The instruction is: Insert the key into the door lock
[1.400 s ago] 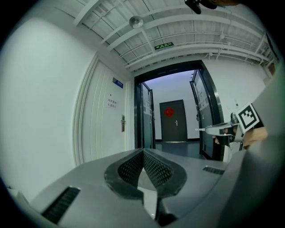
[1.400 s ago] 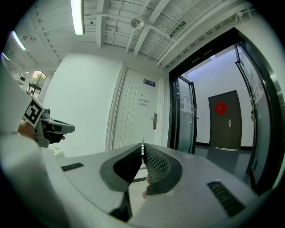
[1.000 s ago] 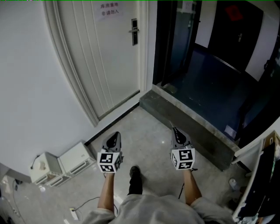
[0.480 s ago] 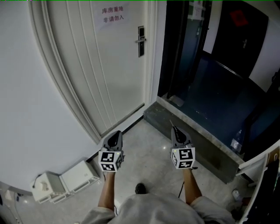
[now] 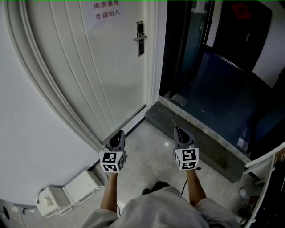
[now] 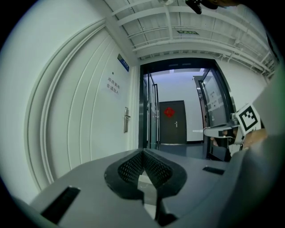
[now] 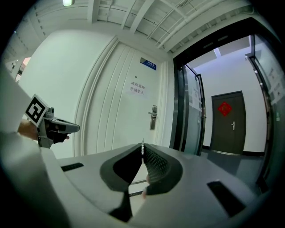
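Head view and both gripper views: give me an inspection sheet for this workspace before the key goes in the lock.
Surface: grey floor, hard and smooth.
Job's things: key, a thin metal tip at the right gripper's jaws; white door looks closed, and its handle and lock plate are well ahead of both grippers.
Clutter: two white vented boxes by the wall at lower left.
Grippers: left gripper shut, nothing in it; right gripper shut on the key; neither touches the door.
Cables: thin dark cable beside the right forearm.
Surroundings: paper sign on the door; stone step and dark glass doorway to the right.
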